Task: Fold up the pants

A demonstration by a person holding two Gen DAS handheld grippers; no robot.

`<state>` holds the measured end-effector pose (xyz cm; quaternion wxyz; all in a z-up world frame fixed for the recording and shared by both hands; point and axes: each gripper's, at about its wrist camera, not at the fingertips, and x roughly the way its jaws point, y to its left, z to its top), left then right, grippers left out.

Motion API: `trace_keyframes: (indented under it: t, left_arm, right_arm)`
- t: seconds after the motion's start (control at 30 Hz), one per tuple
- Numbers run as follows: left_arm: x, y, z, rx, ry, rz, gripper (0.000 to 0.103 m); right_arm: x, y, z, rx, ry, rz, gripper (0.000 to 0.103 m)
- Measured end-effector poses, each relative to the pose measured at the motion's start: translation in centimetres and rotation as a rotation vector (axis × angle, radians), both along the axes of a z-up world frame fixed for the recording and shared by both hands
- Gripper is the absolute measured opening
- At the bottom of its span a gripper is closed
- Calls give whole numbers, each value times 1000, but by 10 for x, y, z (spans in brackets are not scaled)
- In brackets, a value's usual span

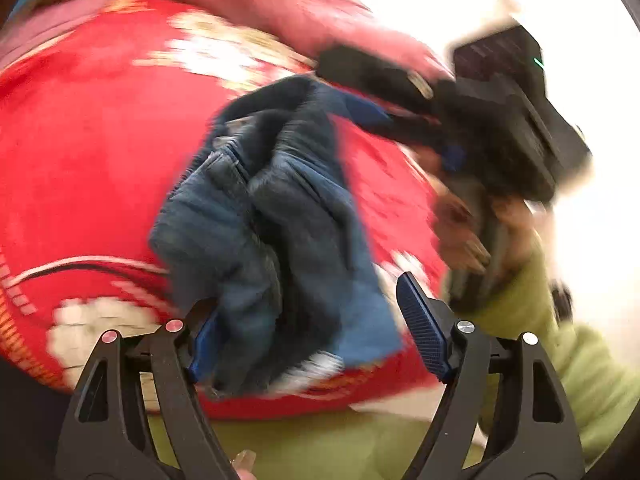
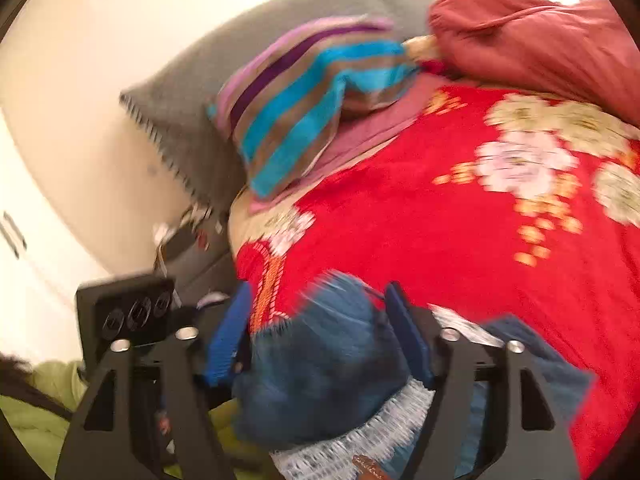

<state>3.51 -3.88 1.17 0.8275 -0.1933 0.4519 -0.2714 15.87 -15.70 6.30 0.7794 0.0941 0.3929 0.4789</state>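
Blue denim pants hang bunched above a red flowered bedspread. In the left wrist view my left gripper stands wide open, with denim draped between its fingers. My right gripper shows at the upper right, closed on the upper end of the pants. In the right wrist view the right gripper has a thick wad of the pants between its blue pads, frayed hem below. The views are motion blurred.
On the bed lie a striped pillow, a grey pillow against the wall and a pink-red quilt. The person's green sleeve is at the lower right. The bed's edge runs on the left in the right wrist view.
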Motion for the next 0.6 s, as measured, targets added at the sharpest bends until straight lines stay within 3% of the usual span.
trace_keyframes:
  t: [0.07,0.13,0.27,0.33,0.37,0.5,0.53,0.57,0.6]
  left_arm:
    - [-8,-22,-1,27,-20,-83,70]
    - [-14,-28,2,47,-47,-100,70]
    - [-11,-14,13,158,-105,4,70]
    - [-5,-15,11,222,-93,35,60]
    - [1,-18,5,256,-79,36,49]
    - [17,-39,-24,334,-22,-20,30]
    - [16,-44,-29,350,-17,-29,30]
    - [15,-48,-33,375,-19,-36,29]
    - [12,-49,-37,402,-26,-38,28]
  right_arm:
    - [-3,-26,-7,-20,5,-88,81]
    - [-8,-49,-19,-49,24,-160,81]
    - [-20,-72,-46,-87,94,-233,84]
    - [-25,-73,-60,-100,129,-246,84]
    - [-27,-72,-64,-103,142,-245,84]
    - [-23,-57,-85,-171,202,-229,84]
    - [-24,-50,-88,-200,194,-217,61]
    - [-26,-46,-88,-212,181,-198,46]
    - [-32,-43,-81,-208,145,-192,46]
